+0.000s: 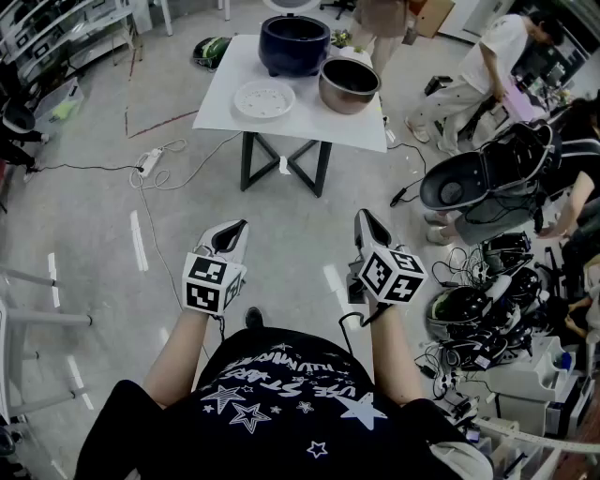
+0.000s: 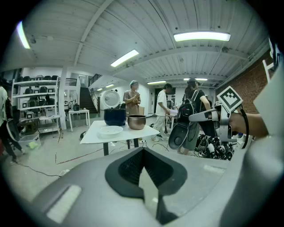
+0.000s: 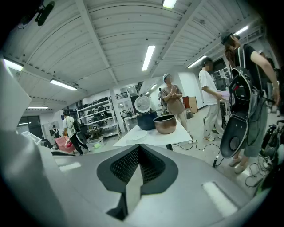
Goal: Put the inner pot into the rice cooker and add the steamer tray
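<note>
On the white table far ahead stand the dark blue rice cooker, the metal inner pot to its right, and the white steamer tray in front of it. The left gripper view shows the same cooker, pot and tray in the distance. So does the right gripper view: cooker, pot, tray. My left gripper and right gripper hang over the floor, well short of the table. Both are shut and hold nothing.
A person stands behind the table; another bends over at the right. Appliances and tangled cables crowd the floor at the right. A power strip with its cord lies left of the table. Shelves line the left wall.
</note>
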{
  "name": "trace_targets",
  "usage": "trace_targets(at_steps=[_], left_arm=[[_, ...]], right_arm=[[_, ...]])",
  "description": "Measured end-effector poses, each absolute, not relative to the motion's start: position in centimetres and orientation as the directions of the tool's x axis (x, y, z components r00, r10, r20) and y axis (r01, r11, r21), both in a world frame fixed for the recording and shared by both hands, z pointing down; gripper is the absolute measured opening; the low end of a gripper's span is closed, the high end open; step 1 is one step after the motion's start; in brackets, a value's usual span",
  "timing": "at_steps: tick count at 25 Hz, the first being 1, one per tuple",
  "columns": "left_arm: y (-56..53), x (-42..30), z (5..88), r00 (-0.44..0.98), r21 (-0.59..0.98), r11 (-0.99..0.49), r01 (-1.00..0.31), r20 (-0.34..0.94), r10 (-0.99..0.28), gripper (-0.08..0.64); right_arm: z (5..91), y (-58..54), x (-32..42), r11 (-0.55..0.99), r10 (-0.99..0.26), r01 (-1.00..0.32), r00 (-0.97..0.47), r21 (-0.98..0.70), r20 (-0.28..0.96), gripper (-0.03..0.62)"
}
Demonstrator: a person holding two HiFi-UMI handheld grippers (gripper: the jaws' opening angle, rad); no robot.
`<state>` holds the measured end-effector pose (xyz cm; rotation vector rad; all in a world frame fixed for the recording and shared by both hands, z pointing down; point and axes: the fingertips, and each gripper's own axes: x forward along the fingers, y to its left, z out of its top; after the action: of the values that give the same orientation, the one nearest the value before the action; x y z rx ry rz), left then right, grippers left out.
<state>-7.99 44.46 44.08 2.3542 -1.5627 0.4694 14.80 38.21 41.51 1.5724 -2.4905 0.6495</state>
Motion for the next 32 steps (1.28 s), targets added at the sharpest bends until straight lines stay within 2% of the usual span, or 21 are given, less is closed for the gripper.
trace_targets(at_steps=[11, 21, 27, 28, 29, 30, 32], left_arm=[[44.7, -8.5, 46.4, 0.354, 0.093, -0.351, -0.932, 0.445, -0.822, 0.000], [42.9, -13.3, 46.2, 0.385, 0.115, -0.373, -0.921, 0.420, -0.822, 0.000], [41.8, -13.6, 46.4, 0.434, 0.124, -0.422, -0.898, 0.401, -0.806, 0.002], [41.5, -13.3, 46.4, 0.444, 0.124, -0.432, -0.893, 0.394, -0.805, 0.009], [41.1, -13.1, 46.4, 0.452, 0.122, -0.442, -0.889, 0.390, -0.802, 0.050], [40.7, -12.8, 46.7, 0.460, 0.121, -0.451, -0.884, 0.393, -0.797, 0.082], [40.2, -12.0, 47.6, 0.474, 0.132, -0.463, -0.876, 0.412, -0.778, 0.151]], right_arm=[[43.7, 37.6, 13.7, 0.383, -0.800, -0.880, -0.468, -0.281, 0.376, 0.026], [43.4, 35.7, 8.7, 0.372, -0.820, -0.884, -0.456, -0.284, 0.345, 0.026], [43.1, 34.9, 7.6, 0.383, -0.831, -0.878, -0.464, -0.288, 0.308, 0.029], [43.1, 34.6, 7.5, 0.393, -0.825, -0.871, -0.476, -0.295, 0.306, 0.041], [43.3, 34.2, 7.4, 0.400, -0.818, -0.865, -0.486, -0.303, 0.307, 0.092], [43.6, 33.8, 7.3, 0.404, -0.811, -0.859, -0.496, -0.315, 0.311, 0.173], [44.6, 32.9, 7.1, 0.413, -0.791, -0.846, -0.516, -0.336, 0.329, 0.254]])
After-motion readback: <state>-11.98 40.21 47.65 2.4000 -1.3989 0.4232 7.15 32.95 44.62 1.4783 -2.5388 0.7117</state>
